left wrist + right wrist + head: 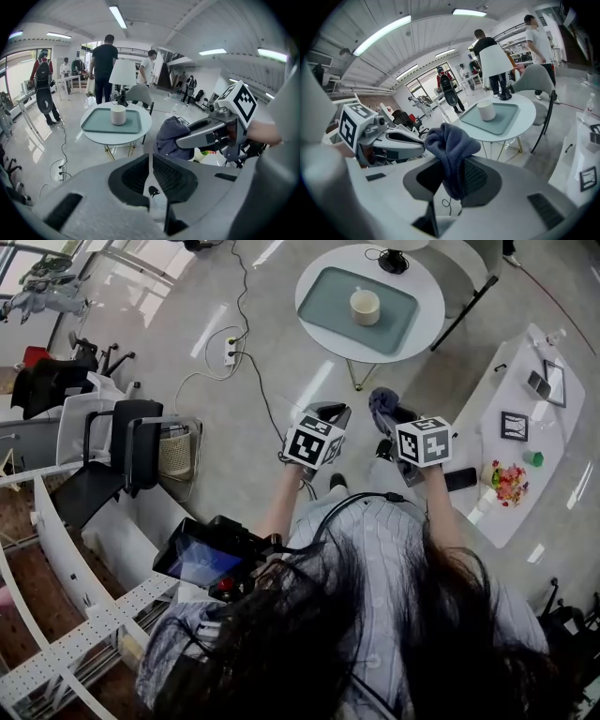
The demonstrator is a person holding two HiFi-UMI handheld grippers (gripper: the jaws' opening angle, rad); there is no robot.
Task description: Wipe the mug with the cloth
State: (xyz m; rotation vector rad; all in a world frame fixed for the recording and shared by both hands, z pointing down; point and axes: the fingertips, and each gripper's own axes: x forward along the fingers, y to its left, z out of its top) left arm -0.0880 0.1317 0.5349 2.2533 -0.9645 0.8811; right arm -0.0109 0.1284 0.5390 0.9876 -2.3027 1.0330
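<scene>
A cream mug (365,306) stands on a teal tray (328,315) on a round white table (427,296), well ahead of both grippers. My right gripper (386,411) is shut on a grey-blue cloth (382,400), which bunches above its jaws and hangs down between them (452,150). My left gripper (331,412) is held just left of it, shut with nothing in it (150,158). The left gripper view shows the mug (118,115) on the tray (99,123), and the cloth (171,136) at its right. In the right gripper view, the mug (486,111) is beyond the cloth.
A table lamp (123,75) and a grey chair (139,93) are at the table's far side, with people standing behind. A long white side table (525,442) with small items is to the right. Cables and a power strip (230,351) lie on the floor; black chairs (131,442) stand at left.
</scene>
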